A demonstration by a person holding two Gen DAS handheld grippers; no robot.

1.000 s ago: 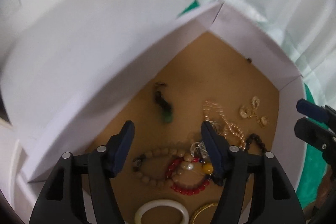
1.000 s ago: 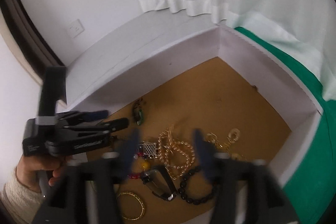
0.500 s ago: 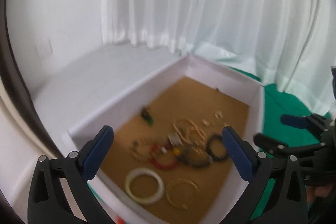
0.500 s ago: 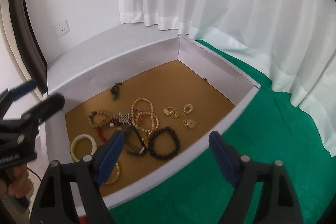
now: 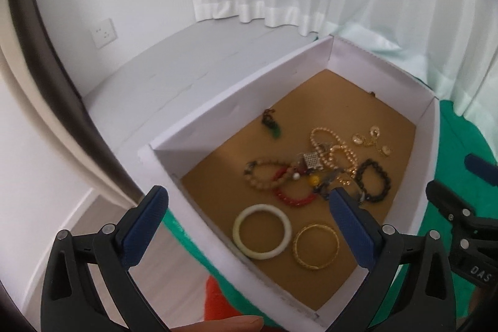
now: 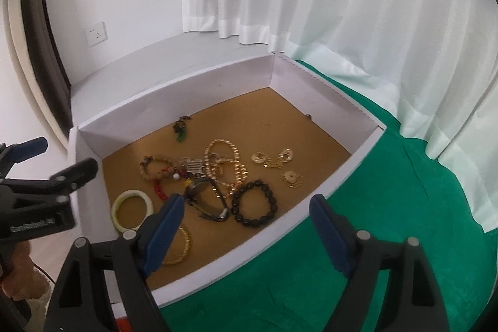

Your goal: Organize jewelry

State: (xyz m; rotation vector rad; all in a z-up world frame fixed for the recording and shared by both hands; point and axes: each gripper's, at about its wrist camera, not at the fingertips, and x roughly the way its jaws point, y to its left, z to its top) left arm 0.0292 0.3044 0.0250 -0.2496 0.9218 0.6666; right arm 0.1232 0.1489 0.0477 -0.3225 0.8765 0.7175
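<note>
Left gripper [image 5: 249,213]: held above the near-left corner of the white box [image 5: 218,114], angled steeply downward. Its jaws have just been opening and now stand fully apart, with nothing between the pads. One finger hangs outside the box wall, the other over the box floor near the gold bangle [image 5: 317,246].

Right gripper [image 6: 246,223]: held above the near wall of the box, also angled steeply downward. Its jaws have just been opening and stand wide apart, holding nothing. The left finger sits over the box interior, the right finger over the green cloth [image 6: 373,207] outside the box.

A hand [image 6: 15,279] at the lower left of the right wrist view grips the left gripper's handle.

Jewelry location: all pieces lie on the brown floor of the box. The pale jade bangle [image 5: 263,231] lies just beside the gold bangle at the near end. A black bead bracelet [image 6: 254,203] lies toward the right. A wristwatch [image 6: 207,199], a pearl strand [image 6: 224,167], a red bead bracelet [image 5: 292,197] and a tan bead bracelet [image 5: 264,174] overlap in a tangle at the centre. Gold earrings [image 6: 277,160] lie apart to the right. A small green pendant [image 5: 274,126] lies alone near the far-left wall.
</note>
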